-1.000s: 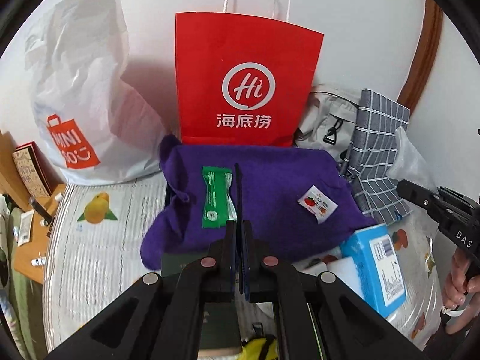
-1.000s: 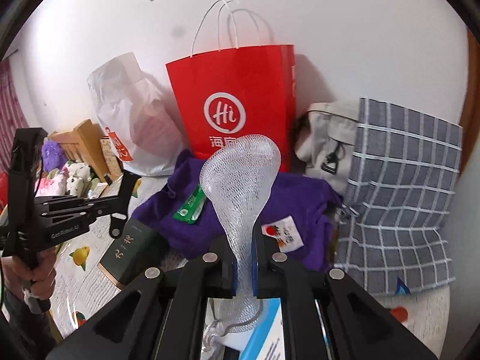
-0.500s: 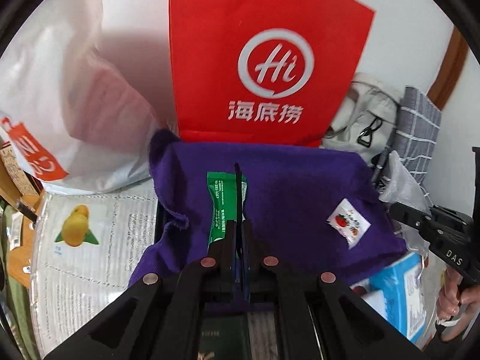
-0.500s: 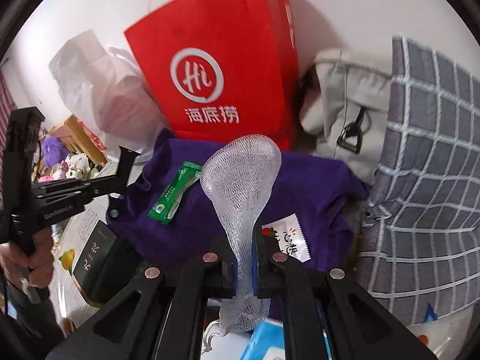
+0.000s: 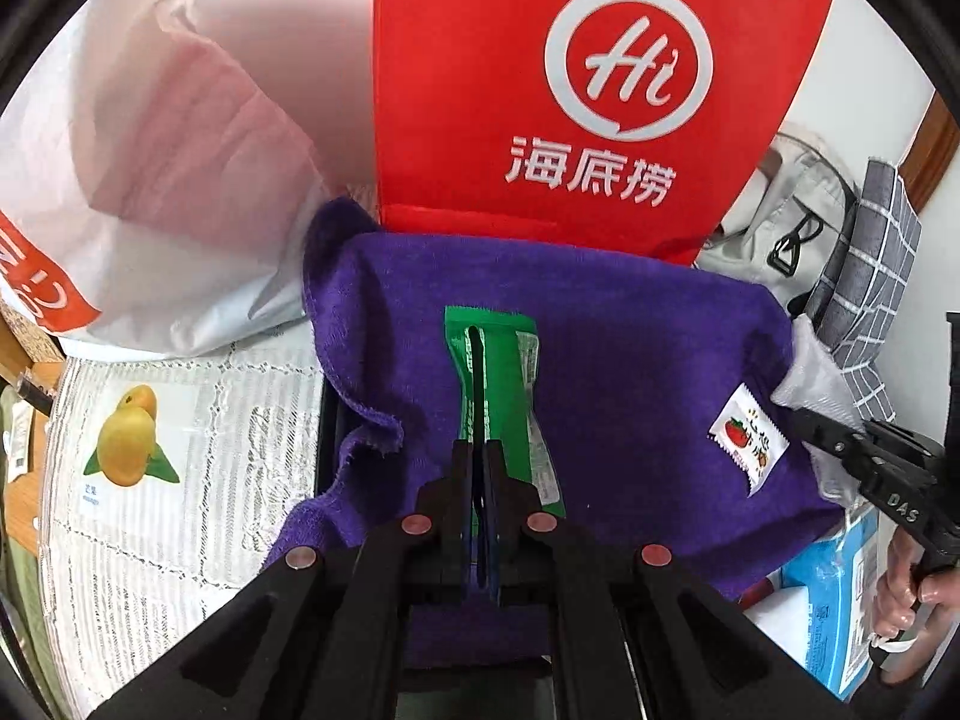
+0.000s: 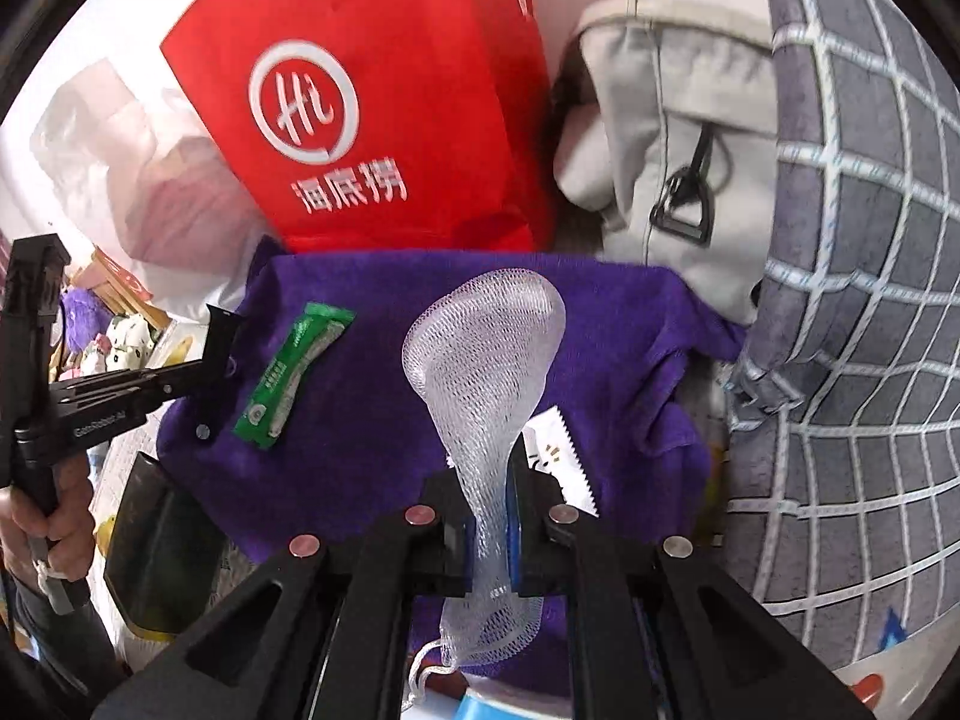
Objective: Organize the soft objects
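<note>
1. Right gripper (image 6: 486, 516) was pinching the white mesh bag (image 6: 486, 354) by its neck; the rounded top stood up above the fingers, the drawstring end hung below them.
2. Left gripper (image 5: 478, 480) had its fingers pressed together with nothing between them, as far as I could tell. It hovered over the green sachet (image 5: 504, 396); contact with it could not be judged.
3. Purple towel (image 5: 630, 348) lay rumpled over a dark box, its left edge folded up, not squared off.
4. On the towel sat two loose packets: the green sachet toward the left, and a small white sachet (image 5: 747, 441) with a tomato print toward the right.
5. Behind the towel, against the wall: red paper bag (image 5: 570, 90) touching the towel's back edge, white plastic bag (image 5: 150, 180) to the left, grey backpack (image 6: 672, 138) and checked cloth (image 6: 858, 300) to the right.
6. Blue-and-white carton (image 5: 834, 600) sat at the towel's near right corner.
7. Judgement: early stage. Only the mesh bag was in hand and it was not placed anywhere.
8. Left to do, by my read: put the mesh bag down, clear the two sachets off the towel, then fold or stow the towel. Backpack and checked cloth looked untouched.
</note>
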Available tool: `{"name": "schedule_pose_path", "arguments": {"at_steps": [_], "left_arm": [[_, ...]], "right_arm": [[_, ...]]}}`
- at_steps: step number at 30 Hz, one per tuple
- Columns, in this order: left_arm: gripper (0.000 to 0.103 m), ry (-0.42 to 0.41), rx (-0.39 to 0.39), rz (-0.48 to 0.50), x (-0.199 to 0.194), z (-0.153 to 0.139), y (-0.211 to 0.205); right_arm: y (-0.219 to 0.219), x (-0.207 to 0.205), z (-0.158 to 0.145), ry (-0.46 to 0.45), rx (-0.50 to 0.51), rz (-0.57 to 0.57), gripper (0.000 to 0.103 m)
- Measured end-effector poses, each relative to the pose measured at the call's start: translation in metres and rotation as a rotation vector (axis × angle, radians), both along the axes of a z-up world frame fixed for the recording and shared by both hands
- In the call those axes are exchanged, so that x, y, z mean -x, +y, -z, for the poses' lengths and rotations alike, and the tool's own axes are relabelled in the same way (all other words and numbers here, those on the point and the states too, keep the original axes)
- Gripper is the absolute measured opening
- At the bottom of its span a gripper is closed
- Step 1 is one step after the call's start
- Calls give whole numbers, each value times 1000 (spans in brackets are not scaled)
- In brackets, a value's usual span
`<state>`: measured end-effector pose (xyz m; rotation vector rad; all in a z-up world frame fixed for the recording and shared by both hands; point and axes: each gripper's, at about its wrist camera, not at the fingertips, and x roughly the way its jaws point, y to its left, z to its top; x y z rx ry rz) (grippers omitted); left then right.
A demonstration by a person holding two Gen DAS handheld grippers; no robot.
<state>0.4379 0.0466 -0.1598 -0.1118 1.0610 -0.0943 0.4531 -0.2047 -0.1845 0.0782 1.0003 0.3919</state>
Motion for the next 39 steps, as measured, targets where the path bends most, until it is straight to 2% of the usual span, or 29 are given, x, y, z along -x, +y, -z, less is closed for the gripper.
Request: {"name": "schedule_pose_path", "arguments": {"at_steps": [2,6,11,16,21,22,24,26,32,35,38,39], "left_arm": [[4,8,-5,0,-1,2,-1],[4,24,-3,-8,-3,6,-1],[4,37,15,-12,-8,12,-1],[4,59,26,-17,-10,18,0],[5,73,31,-15,-12,19,1],[8,74,39,-17,-12,19,2],[32,77,35,-27,-11,17,3],[37,61,16,-29,-9,13,2],[37,10,-10,-24,5,-10,-1],[37,-38,-51,-16,17,-28,-7],[37,-99,-44,12,33,-48,-15],[37,-118,-38,22,43,-56,-18]], "right_arm": [[3,-4,13,64,19,1,9],[1,-7,17,92,-5,14,10],[-7,-7,16,48,-46,64,11],[-8,-10,20,66,-59,74,38],[-4,-9,18,65,-38,60,56],[-4,-7,14,59,-60,54,66],[-5,-5,10,48,-74,56,76],[-7,0,3,14,-84,63,76],[-8,14,-19,-72,-14,78,76],[-7,38,-38,-136,-6,65,76],[-4,69,-53,-167,8,43,76],[-2,92,-60,-182,30,37,76]]}}
